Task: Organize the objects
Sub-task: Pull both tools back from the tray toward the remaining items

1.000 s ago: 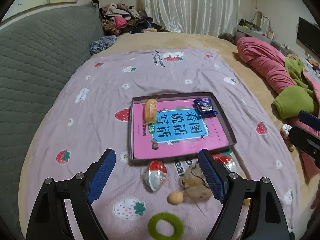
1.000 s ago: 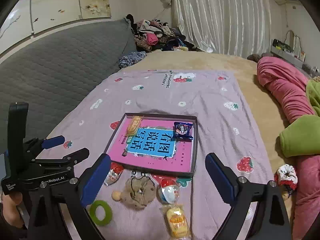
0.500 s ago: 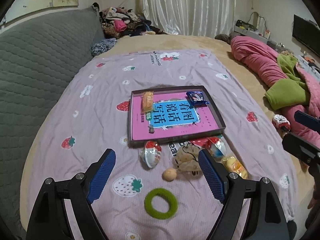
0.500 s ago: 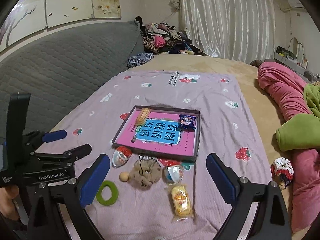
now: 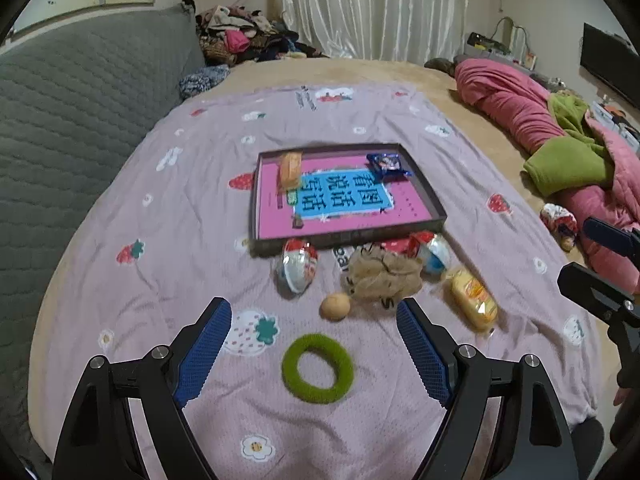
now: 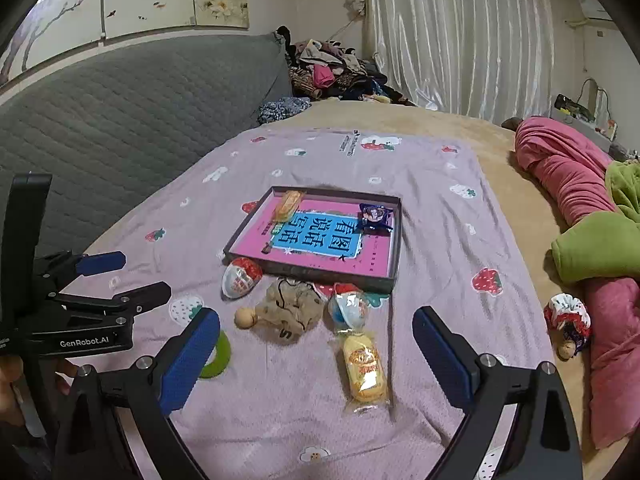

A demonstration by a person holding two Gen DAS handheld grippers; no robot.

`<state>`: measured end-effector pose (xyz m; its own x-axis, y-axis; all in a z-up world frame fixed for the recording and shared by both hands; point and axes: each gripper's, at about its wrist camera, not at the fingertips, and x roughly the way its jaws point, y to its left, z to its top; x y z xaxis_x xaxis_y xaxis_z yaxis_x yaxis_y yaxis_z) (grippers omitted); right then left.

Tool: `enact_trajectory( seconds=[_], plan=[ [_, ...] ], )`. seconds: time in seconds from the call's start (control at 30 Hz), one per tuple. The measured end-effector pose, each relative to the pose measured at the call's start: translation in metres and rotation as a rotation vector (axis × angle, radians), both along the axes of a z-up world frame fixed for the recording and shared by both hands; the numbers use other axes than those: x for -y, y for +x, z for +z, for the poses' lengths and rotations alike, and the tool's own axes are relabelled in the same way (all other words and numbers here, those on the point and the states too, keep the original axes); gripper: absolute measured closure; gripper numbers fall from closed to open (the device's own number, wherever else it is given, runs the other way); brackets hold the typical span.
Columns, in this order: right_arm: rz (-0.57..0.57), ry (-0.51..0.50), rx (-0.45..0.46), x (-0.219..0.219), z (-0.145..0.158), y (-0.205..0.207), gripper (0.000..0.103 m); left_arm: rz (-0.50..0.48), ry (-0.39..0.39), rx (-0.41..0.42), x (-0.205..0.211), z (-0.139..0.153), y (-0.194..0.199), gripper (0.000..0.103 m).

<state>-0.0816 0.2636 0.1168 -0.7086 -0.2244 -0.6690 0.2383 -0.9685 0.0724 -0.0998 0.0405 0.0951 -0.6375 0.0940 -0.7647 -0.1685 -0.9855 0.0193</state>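
A dark shallow tray (image 5: 430, 196) (image 6: 394, 272) lined with a pink book lies mid-bed, holding an orange snack pack (image 5: 291, 168) and a blue wrapper (image 5: 386, 163). In front of it lie two egg-shaped toys (image 5: 298, 266) (image 6: 349, 307), a beige pouch (image 5: 384, 274) (image 6: 290, 308), a small tan ball (image 5: 335, 306) (image 6: 245, 317), a yellow snack pack (image 5: 474, 298) (image 6: 363, 368) and a green ring (image 5: 318, 368) (image 6: 218, 356). My left gripper (image 5: 314, 338) hangs open above the ring. My right gripper (image 6: 316, 344) hangs open over the yellow pack. Neither holds anything.
A purple strawberry-print sheet (image 5: 200, 216) covers the bed. A grey quilted headboard (image 5: 72, 128) stands at the left. Pink and green bedding (image 6: 592, 240) is heaped at the right, with a small patterned pouch (image 6: 568, 320) beside it. Clothes pile up at the far end.
Both grippers have drawn back toward the near edge of the bed and sunk slightly; the green ring and yellow pack now show more fully. Both stay open and nothing on the bed has moved.
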Motion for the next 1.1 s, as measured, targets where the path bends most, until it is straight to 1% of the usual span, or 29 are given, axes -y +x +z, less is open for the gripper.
enact_trajectory(
  seconds=[0.23, 0.43, 0.67, 0.87, 1.1],
  plan=[
    [0.013, -0.001, 0.012, 0.004, -0.017, 0.004, 0.005, 0.002, -0.016, 0.024, 0.003, -0.019, 0.009, 0.017],
    [0.025, -0.004, 0.028, 0.011, -0.032, 0.004, 0.005, -0.012, -0.005, 0.043, 0.004, -0.031, 0.015, 0.017],
    [0.037, 0.015, 0.032, 0.019, -0.048, 0.006, 0.005, -0.009, -0.001, 0.062, 0.006, -0.05, 0.021, 0.017],
    [0.052, 0.045, 0.037, 0.025, -0.062, 0.005, 0.005, -0.009, -0.023, 0.057, 0.007, -0.067, 0.029, 0.017],
    [0.068, 0.07, 0.039, 0.031, -0.074, 0.005, 0.005, -0.015, -0.03, 0.081, 0.006, -0.087, 0.031, 0.017]
  ],
)
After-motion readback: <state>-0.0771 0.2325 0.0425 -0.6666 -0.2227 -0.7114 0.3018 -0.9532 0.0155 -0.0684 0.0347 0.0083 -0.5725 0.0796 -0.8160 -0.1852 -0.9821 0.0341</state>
